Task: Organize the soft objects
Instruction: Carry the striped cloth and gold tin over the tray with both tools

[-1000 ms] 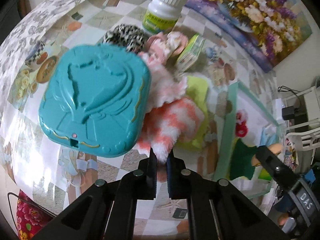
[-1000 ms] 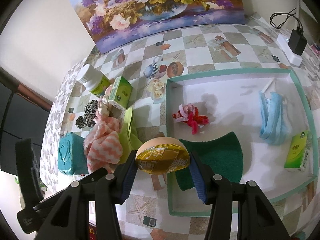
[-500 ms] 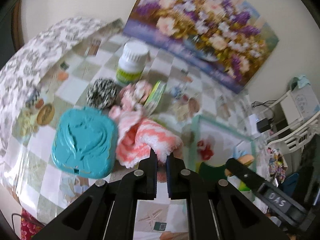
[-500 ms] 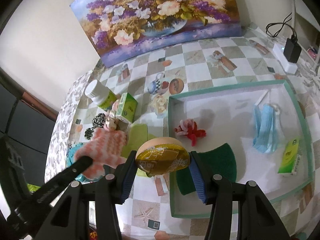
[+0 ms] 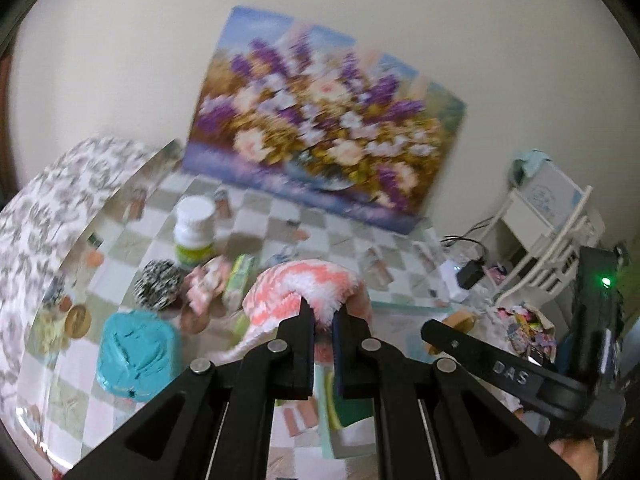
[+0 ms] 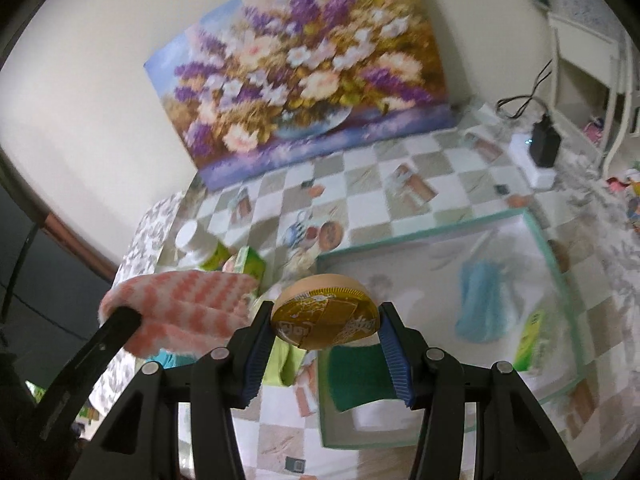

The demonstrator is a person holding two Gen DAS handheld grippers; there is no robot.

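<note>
While the left tool [image 5: 324, 316] stood nearly closed, its narrow gap pinched a fold of the fluffy pink-and-white cloth [image 5: 304, 284], which hung lifted clear of the worktop [image 5: 280, 224] and draped down on one side. The right tool [image 6: 326, 334] was spread wider, its blue-padded fingers [image 6: 394, 360] clamped on either flank of a round tan sponge in a yellow wrapper [image 6: 324, 320], also held up in the air. Below and ahead of that tool lay the green-rimmed tray [image 6: 558, 264], already holding a dark green pad [image 6: 360, 372], a light blue mask [image 6: 480, 300] and a small green packet [image 6: 530, 336]. Off to the left on the worktop sat a teal plastic case [image 5: 136, 352], a leopard-print scrunchie [image 5: 158, 284], a white-capped bottle [image 5: 195, 232] and a green box [image 5: 239, 276].

The likeliest trouble seemed to be the cloth: gripped by only a thin fold, it could slip free under its own weight, or its trailing edge could sweep the bottle or box over on the way to the tray. With both tools close together, they might also collide above the tray
</note>
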